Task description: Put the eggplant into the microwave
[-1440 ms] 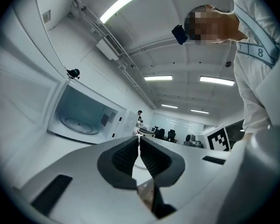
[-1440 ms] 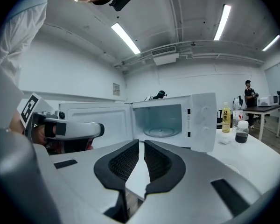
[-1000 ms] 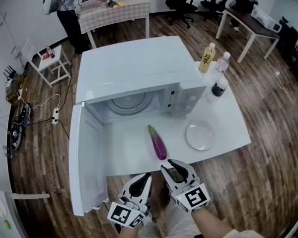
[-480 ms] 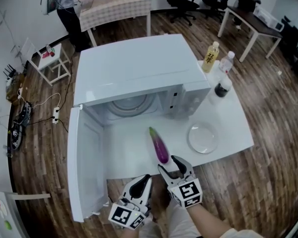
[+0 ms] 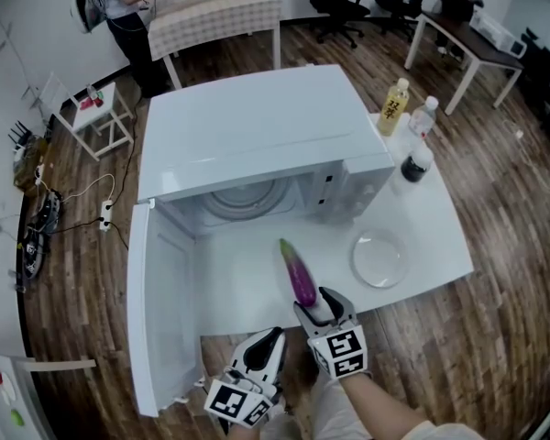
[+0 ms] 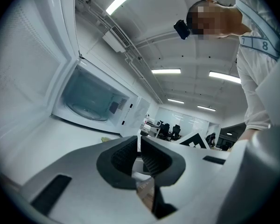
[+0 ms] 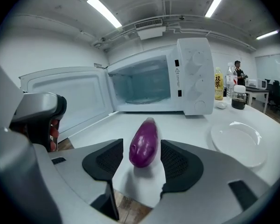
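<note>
Since a second ago my right gripper (image 5: pixel 317 303) has sunk toward the table (image 5: pixel 238 287), its jaws just opening. In the head view they flank the near end of the eggplant (image 5: pixel 296 269), which lies ahead of them before the open microwave (image 5: pixel 257 126). My left gripper (image 5: pixel 271 337) sits beside it. Left gripper view: jaws pressed together, nothing between. Right gripper view: jaws spread, with the eggplant (image 7: pixel 143 143) between the pads, touching neither.

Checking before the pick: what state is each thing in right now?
Microwave door: swung open.
Microwave: cavity empty.
Right gripper: open, jaws have just been opening.
Eggplant: lying on the table between the right jaws, not gripped.
Left gripper: jaws shut, empty.
Plate: empty.
</note>
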Demonstrator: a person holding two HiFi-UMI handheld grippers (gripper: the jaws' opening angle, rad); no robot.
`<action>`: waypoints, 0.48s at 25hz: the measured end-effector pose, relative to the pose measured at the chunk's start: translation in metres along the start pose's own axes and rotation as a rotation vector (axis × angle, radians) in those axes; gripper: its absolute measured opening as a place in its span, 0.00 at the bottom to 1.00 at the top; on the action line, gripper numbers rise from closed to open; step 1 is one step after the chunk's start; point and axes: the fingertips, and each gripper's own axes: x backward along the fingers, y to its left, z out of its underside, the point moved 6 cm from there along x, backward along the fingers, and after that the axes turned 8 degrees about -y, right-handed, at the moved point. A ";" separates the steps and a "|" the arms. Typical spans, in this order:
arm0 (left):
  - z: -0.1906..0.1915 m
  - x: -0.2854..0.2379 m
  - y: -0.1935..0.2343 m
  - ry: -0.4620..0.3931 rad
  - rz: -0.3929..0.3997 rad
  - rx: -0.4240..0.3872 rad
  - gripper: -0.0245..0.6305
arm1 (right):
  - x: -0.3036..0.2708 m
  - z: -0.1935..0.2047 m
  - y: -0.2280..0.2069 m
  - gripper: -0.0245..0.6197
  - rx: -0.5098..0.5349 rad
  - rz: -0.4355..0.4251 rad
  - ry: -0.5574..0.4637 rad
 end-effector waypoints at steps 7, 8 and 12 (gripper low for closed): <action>-0.001 0.003 0.004 -0.001 -0.007 0.009 0.05 | -0.005 0.000 0.003 0.43 0.018 0.030 0.047; -0.002 0.003 0.004 -0.002 -0.008 0.010 0.05 | -0.006 0.000 0.002 0.43 0.019 0.037 0.055; -0.001 0.003 0.006 -0.003 -0.011 0.019 0.05 | -0.009 0.002 -0.001 0.43 0.033 0.061 0.093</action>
